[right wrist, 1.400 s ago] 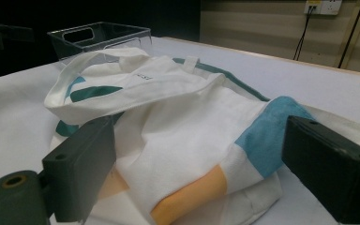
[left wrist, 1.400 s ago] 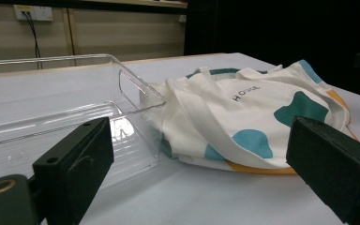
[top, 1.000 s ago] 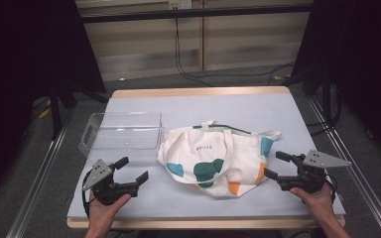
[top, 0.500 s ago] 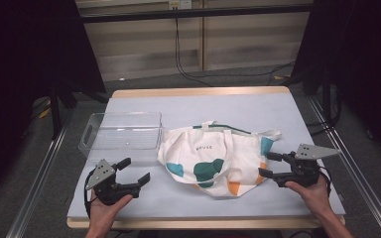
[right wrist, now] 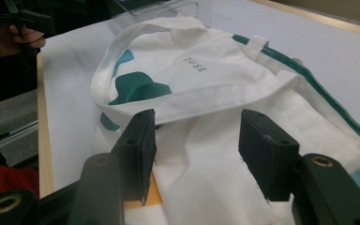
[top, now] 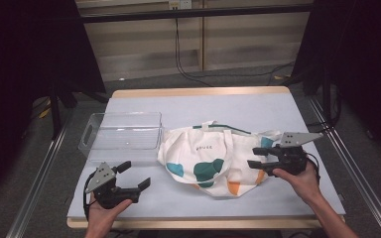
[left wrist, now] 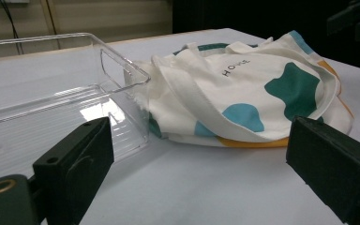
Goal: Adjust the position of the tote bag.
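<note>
A white tote bag [top: 213,153] with teal, blue and orange blobs lies crumpled in the middle of the table, its handles loose on top. My right gripper [top: 257,157] hovers open over the bag's right edge; in the right gripper view its jaws straddle the white cloth [right wrist: 201,140] just behind a handle strap. My left gripper [top: 135,174] rests open near the front left of the table, short of the bag [left wrist: 258,89], with nothing between its jaws.
A clear plastic bin [top: 121,134] stands left of the bag, its near corner [left wrist: 126,79] touching the cloth. The table [top: 238,106] has a pale grey top with a wooden rim. Metal rails run along both sides, and cables lie on the floor beyond.
My right gripper has moved left and forward, from beside the bag to over its right edge. The left gripper has stayed put.
</note>
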Demonstrator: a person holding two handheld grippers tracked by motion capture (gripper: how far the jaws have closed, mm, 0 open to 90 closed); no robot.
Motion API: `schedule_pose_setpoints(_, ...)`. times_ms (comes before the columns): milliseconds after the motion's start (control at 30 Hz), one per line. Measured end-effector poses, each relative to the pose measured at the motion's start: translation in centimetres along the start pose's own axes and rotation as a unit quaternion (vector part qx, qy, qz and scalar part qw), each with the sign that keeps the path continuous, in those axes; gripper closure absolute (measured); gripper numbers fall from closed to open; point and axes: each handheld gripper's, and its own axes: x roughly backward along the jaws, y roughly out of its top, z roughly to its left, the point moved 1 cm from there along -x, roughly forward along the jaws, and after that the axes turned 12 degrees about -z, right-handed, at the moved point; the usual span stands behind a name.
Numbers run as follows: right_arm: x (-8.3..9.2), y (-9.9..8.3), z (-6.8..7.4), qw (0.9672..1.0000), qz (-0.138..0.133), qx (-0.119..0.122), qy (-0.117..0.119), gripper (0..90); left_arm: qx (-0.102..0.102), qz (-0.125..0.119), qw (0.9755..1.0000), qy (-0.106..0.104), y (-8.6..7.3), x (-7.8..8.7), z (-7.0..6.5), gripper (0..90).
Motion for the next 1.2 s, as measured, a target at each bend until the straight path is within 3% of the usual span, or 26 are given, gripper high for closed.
schedule_pose_setpoints(67,-1.1,0.8,-0.3,0.9998,0.014,0.002,0.015,50.6,0.000,0.005,1.0000,0.000,0.0,-0.1,-0.1,8.1)
schedule_pose_setpoints(133,-1.4,1.0,-0.4,0.9997,0.018,0.006,0.016,51.3,0.000,0.006,1.0000,0.000,0.0,-0.2,-0.1,8.1)
schedule_pose_setpoints(300,-4.1,2.1,-2.2,0.9984,0.050,0.007,0.025,55.4,0.004,0.007,1.0000,0.000,-0.1,-0.2,0.1,8.2)
schedule_pose_setpoints(633,-7.5,2.7,-5.1,0.9948,0.102,0.007,0.009,64.2,0.011,0.006,0.9999,-0.006,-0.1,-0.2,0.1,8.0)
schedule_pose_setpoints(833,-8.2,2.9,-6.5,0.9935,0.113,-0.001,0.005,63.1,0.009,0.010,0.9999,-0.004,-0.1,-0.2,0.0,8.2)
schedule_pose_setpoints(1000,-9.2,3.5,-7.4,0.9890,0.148,-0.003,-0.005,55.1,0.010,0.011,0.9999,-0.005,-0.1,-0.2,0.0,8.6)
schedule_pose_setpoints(1200,-11.0,3.7,-8.7,0.9820,0.189,-0.001,0.001,54.4,0.014,0.011,0.9998,-0.009,-0.1,-0.2,0.0,8.8)
